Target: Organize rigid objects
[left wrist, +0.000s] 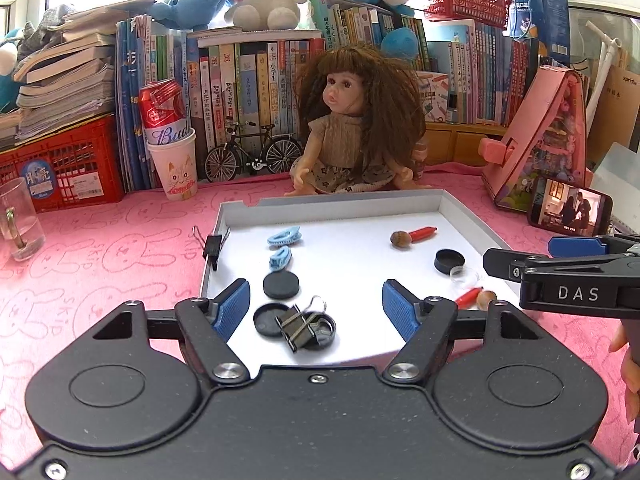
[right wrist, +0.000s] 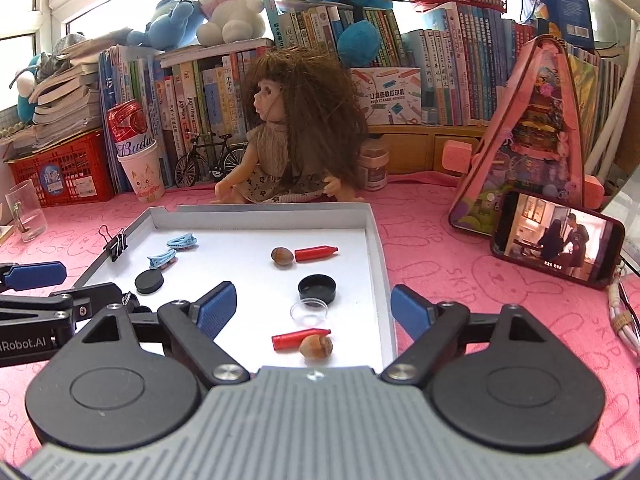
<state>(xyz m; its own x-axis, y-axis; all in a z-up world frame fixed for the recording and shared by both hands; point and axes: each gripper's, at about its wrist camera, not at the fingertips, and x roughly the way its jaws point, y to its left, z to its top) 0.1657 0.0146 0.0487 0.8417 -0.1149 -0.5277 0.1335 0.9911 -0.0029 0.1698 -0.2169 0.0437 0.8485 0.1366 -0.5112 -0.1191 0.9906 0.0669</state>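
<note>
A white tray (left wrist: 236,216) (right wrist: 376,232) lies on the pink cloth. In it are two blue hair clips (left wrist: 284,237) (right wrist: 182,241), black caps (left wrist: 281,285) (right wrist: 317,287), a clear lid (right wrist: 309,311), two red crayons (right wrist: 316,253) (left wrist: 424,233), two hazelnuts (right wrist: 316,347) (left wrist: 401,239) and a black binder clip (left wrist: 298,326) on two caps. Another binder clip (left wrist: 212,246) (right wrist: 116,245) grips the tray's left rim. My left gripper (left wrist: 316,304) is open above the binder clip. My right gripper (right wrist: 314,306) is open over the near crayon (right wrist: 300,338) and hazelnut.
A doll (left wrist: 352,120) (right wrist: 296,128) sits behind the tray. A cup with a can (left wrist: 172,152), a toy bicycle (left wrist: 252,154), a red crate (left wrist: 60,168) and books stand behind. A glass (left wrist: 18,220) is at left, a phone (right wrist: 556,248) and pink case (right wrist: 532,140) at right.
</note>
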